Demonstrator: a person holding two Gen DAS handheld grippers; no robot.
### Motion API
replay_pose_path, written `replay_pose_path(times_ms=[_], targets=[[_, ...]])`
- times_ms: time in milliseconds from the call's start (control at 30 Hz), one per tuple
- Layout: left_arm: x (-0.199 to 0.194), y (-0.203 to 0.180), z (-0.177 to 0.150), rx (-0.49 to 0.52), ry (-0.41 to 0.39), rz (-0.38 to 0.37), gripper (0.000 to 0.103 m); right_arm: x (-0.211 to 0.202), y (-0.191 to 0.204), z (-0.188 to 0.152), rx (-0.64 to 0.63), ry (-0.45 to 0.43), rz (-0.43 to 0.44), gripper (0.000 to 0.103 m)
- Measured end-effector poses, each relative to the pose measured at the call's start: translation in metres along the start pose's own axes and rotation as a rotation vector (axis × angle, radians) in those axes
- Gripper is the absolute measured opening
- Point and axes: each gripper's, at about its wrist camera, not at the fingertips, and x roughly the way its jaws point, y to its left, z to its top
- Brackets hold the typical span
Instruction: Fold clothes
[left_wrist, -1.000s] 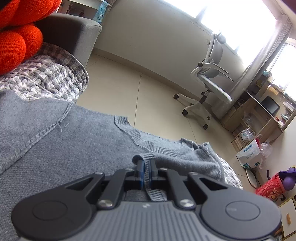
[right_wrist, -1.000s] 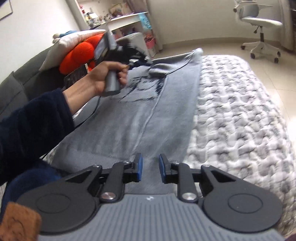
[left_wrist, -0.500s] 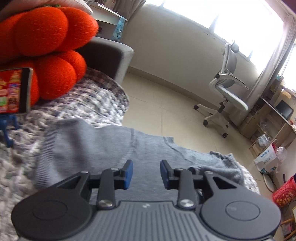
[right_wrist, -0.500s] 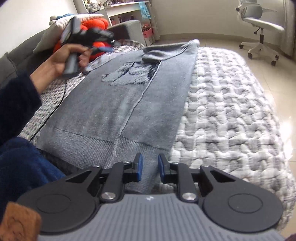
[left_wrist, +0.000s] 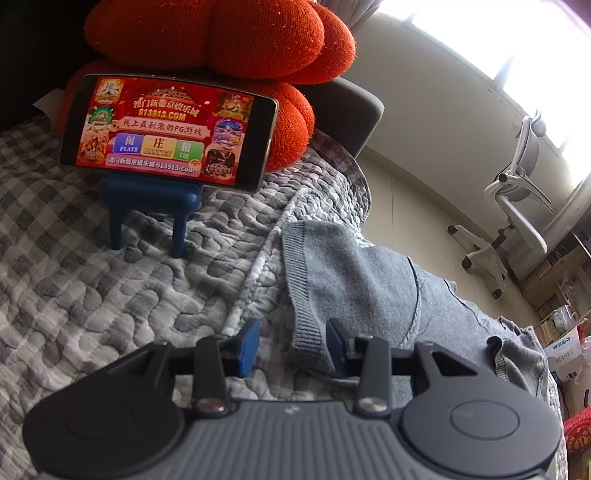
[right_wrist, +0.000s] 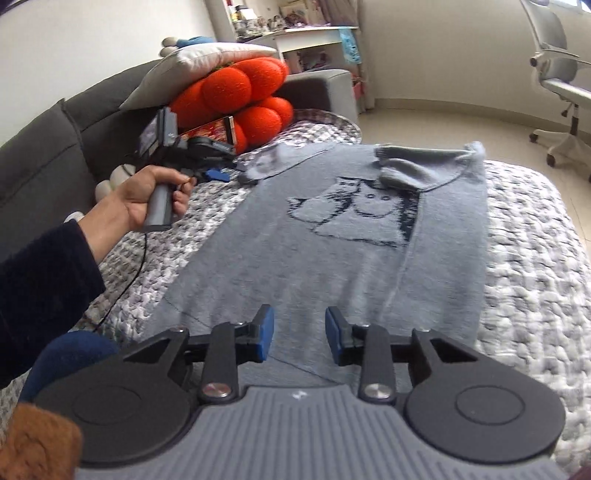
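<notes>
Two close wrist views, shared sweater (left_wrist: 354, 280)

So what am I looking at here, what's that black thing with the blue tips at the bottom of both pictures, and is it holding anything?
There is no robot here. A person holds a hand-held claw in each hand, and each claw has a camera looking forward along its two blue-tipped fingers. One picture comes from the left claw, the other from the right claw.

In the right view you see the person's left hand gripping the left claw's handle.

A grey sweater with a cat design lies spread on a quilted grey blanket covering a sofa. One sleeve is folded in, and its cuff lies just below the left claw. Behind stand an orange cushion and a phone on a small blue stand.

Neither claw holds anything: both are opening, with the sweater only beneath them.
</notes>
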Motion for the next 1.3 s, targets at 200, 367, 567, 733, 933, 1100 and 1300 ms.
replay_pose_path(times_ms=[200, 367, 567, 733, 933, 1100, 1300], targets=[[0.019, -0.009, 0.002, 0.058, 0.017, -0.007, 0.047, 0.031, 0.048, 0.008, -0.043, 0.041, 0.129, 0.041], [0.022, -0.008, 0.003, 0.051, -0.008, -0.014, 0.006, 0.068, 0.087, 0.018, -0.09, 0.117, 0.255, 0.041], [0.014, 0.002, 0.006, 0.01, -0.053, -0.077, 0.004, 0.109, 0.12, 0.014, -0.169, 0.219, 0.248, 0.042], [0.009, 0.004, 0.009, -0.012, -0.069, -0.11, 0.003, 0.113, 0.11, 0.003, -0.131, 0.211, 0.183, 0.006], [0.01, 0.007, 0.011, -0.068, -0.088, -0.128, 0.003, 0.09, 0.042, 0.003, 0.332, 0.128, 0.467, 0.006], [0.014, 0.012, 0.003, -0.078, -0.095, -0.111, 0.003, 0.109, 0.034, -0.01, 0.382, 0.202, 0.484, 0.006], [0.011, 0.015, 0.004, -0.129, -0.127, -0.154, 0.003, 0.105, 0.017, -0.017, 0.456, 0.213, 0.473, 0.006]])
